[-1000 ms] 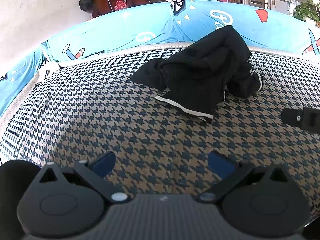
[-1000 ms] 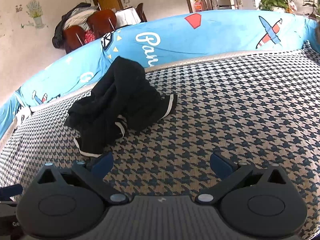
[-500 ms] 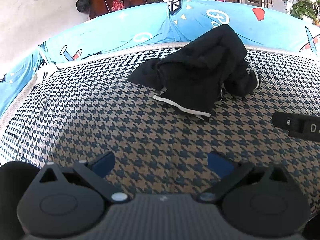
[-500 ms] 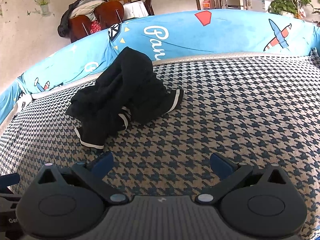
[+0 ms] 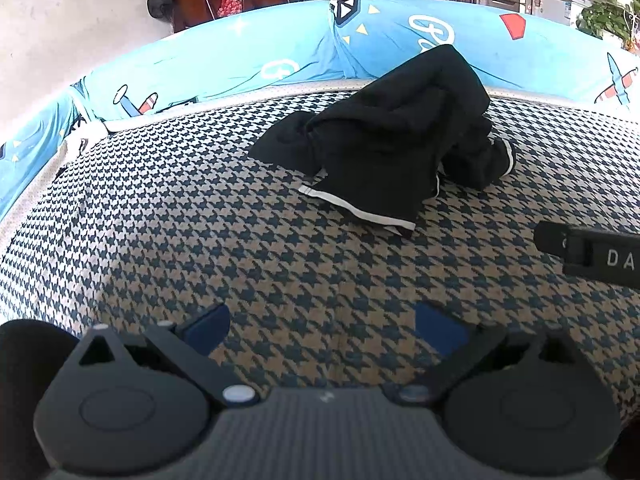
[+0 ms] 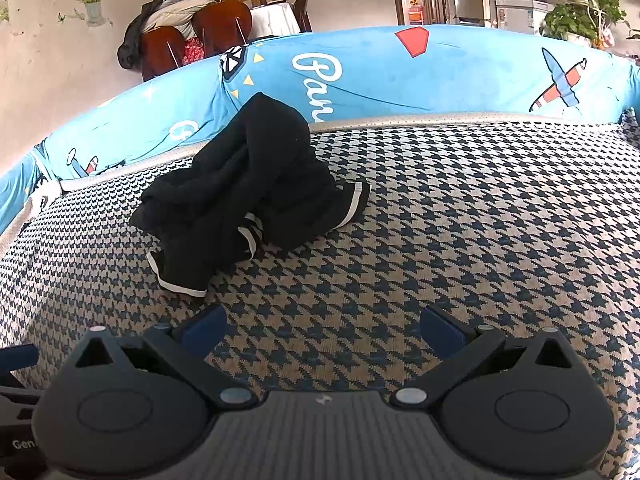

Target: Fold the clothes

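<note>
Black garment [image 5: 396,152] lies crumpled on the houndstooth cover [image 5: 200,216], both grippers apart from it.

The garment, black with white stripes at its hems, is piled in a heap on the cover, and its high part leans against the blue printed cushion [image 5: 248,56] behind it. The left gripper [image 5: 322,330] is in front of the garment, fingers spread wide and holding nothing, with only the cover between them. The right gripper [image 6: 322,326] is also in front of the garment, a little to its right side, fingers released and empty. In the left wrist view a part of the right gripper shows near the garment's striped hem, not touching it.
</note>
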Available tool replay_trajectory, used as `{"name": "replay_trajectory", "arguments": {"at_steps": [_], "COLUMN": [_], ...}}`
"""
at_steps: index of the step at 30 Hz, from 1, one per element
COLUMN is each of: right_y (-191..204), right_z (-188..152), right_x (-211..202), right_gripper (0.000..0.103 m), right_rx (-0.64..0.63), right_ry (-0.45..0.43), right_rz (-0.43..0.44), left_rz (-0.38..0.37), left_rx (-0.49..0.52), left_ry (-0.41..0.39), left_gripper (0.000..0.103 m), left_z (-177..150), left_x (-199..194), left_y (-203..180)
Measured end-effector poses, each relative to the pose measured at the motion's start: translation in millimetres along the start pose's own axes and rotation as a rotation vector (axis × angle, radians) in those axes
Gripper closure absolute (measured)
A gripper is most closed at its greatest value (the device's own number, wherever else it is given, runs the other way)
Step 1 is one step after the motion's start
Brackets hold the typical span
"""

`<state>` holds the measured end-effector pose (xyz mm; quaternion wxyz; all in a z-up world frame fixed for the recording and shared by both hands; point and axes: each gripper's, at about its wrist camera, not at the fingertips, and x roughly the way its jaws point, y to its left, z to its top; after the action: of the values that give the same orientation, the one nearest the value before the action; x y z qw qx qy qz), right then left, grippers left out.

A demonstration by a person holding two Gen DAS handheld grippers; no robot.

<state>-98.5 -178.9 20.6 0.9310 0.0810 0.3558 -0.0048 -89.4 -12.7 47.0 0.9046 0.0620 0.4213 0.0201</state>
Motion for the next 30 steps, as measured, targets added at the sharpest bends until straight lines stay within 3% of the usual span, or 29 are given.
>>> {"name": "replay_trajectory", "arguments": {"at_steps": [20, 30], "right_y": [7.4, 1.2], "right_z": [-4.7, -3.3], "right_x": [3.9, 4.8], "right_gripper": [0.000, 0.000], "right_rx": [-0.018, 0.042], "right_ry": [-0.014, -0.006], "right_rz": [0.024, 0.049], "left_rz": [0.004, 0.007], "left_rx": [-0.019, -0.005], "left_ry": [0.024, 0.019], "left_gripper": [0.000, 0.000], "left_z": [-0.8, -1.9], "left_x": [8.2, 7.1], "left_y": [4.8, 0.3]}}
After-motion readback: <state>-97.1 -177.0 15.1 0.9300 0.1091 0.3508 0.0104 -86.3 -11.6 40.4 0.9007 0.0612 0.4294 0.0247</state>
